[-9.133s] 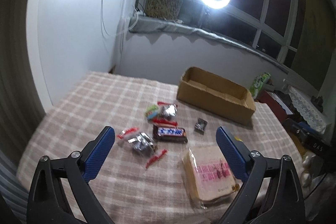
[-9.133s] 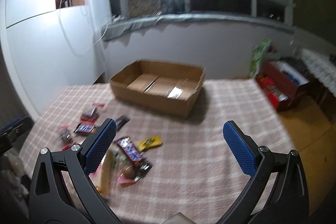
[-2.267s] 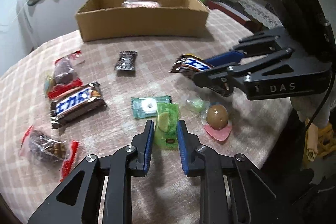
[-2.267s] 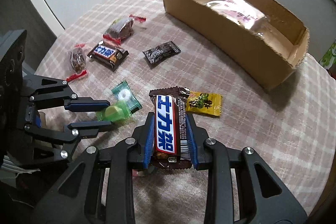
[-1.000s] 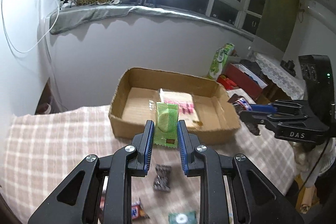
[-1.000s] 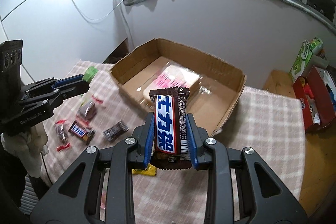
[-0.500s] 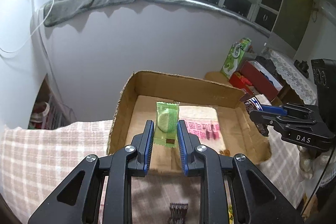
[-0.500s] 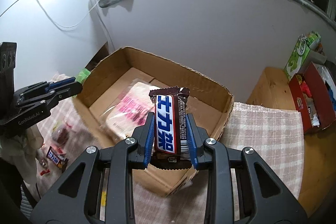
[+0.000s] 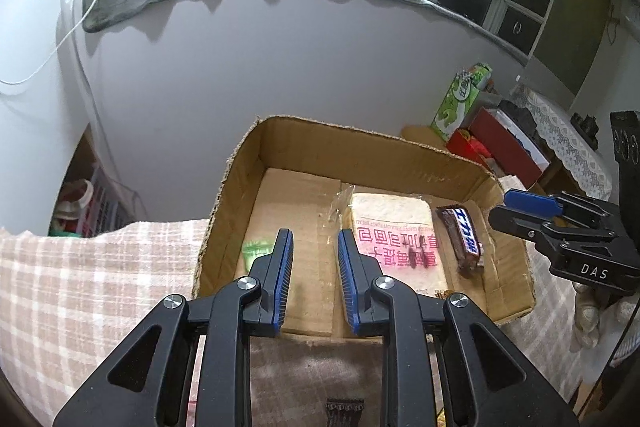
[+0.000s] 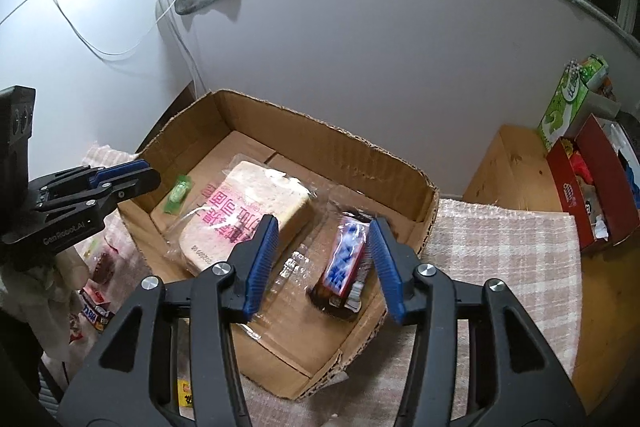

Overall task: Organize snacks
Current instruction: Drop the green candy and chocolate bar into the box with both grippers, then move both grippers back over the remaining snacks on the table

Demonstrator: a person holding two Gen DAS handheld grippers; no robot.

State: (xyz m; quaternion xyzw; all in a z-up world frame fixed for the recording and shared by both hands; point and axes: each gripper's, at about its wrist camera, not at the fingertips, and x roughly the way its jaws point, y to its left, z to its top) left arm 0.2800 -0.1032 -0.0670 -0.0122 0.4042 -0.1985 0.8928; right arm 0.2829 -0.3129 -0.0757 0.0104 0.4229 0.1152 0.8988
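Observation:
A cardboard box [image 9: 352,143] [image 10: 320,131] stands on the checked tablecloth. Inside lie a bagged bread loaf [image 9: 394,223] [image 10: 248,203], a green wrapped candy [image 9: 256,249] [image 10: 178,193] and a brown and blue chocolate bar [image 9: 462,233] [image 10: 346,259]. My left gripper [image 9: 314,257] is open and empty above the box's near wall; it also shows in the right wrist view [image 10: 132,177]. My right gripper [image 10: 324,251] is open over the box, with the chocolate bar below and between its fingers, blurred. It shows at the box's right end in the left wrist view [image 9: 520,205].
Several wrapped snacks lie on the tablecloth [image 10: 500,239] left of the box, near the left hand [image 10: 96,291]. A dark wrapper [image 9: 344,409] lies below the left gripper. A red box [image 10: 592,187] and a green carton [image 10: 568,99] stand beyond the table's right edge.
Both grippers have opened over the box. The green candy has dropped from the left gripper into the box's left end, and the chocolate bar has dropped from the right gripper beside the bread.

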